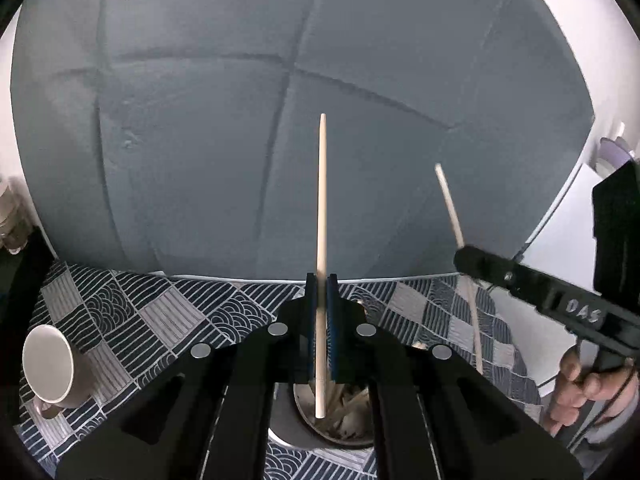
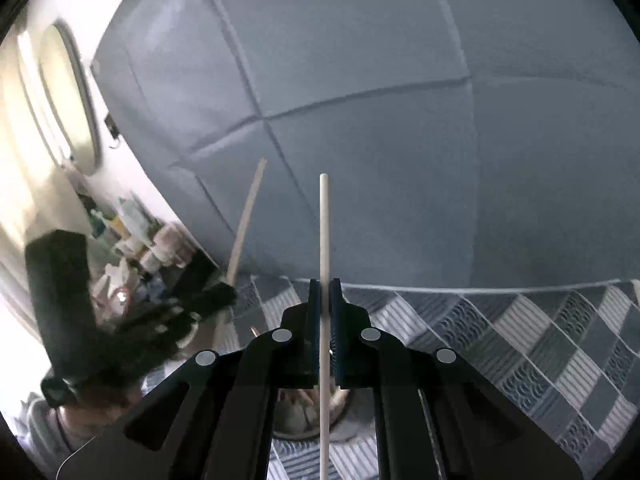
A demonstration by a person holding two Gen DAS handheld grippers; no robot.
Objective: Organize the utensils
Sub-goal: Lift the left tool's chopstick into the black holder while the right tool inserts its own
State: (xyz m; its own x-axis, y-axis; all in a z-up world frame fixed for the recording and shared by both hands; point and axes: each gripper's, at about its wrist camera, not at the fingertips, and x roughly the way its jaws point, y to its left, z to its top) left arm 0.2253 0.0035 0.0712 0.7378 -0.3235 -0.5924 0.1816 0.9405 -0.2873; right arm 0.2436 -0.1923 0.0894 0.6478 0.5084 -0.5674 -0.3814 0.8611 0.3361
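Above the table covered by a dark blue and white patterned cloth (image 1: 132,312), both black two-finger grippers are raised, each with its jaws clamped on a pale wooden chopstick. In the left wrist view, the left gripper (image 1: 321,292) pinches a tapered light-wood chopstick (image 1: 322,208) between blue pads; the stick runs straight up the middle, its pointed tip far against a grey padded panel (image 1: 200,120) and its blunt end hanging over the mouth of a round metal utensil holder (image 1: 308,420) on the near part of the cloth. Inside that holder lie several more pale wooden sticks or handles, jumbled; their number cannot be told.

Only the left view shows a beige ceramic mug (image 1: 52,368) standing at the near left of the cloth, well apart from the holder. It also shows, to the right, the right gripper (image 1: 464,256) from the side, closed on the second, blurred pale chopstick (image 1: 450,204), and a person's hand (image 1: 588,384) around its handle.

In the right wrist view the right gripper (image 2: 325,296) holds its blunt-ended chopstick (image 2: 324,240) upright in the centre, with the same holder (image 2: 300,420) below and behind its jaws. Only this view shows a cluttered shelf of bottles and jars (image 2: 136,240) at the far left and an oval pale-framed mirror-like shape (image 2: 72,96) above it. The left gripper (image 2: 224,296) appears there blurred.
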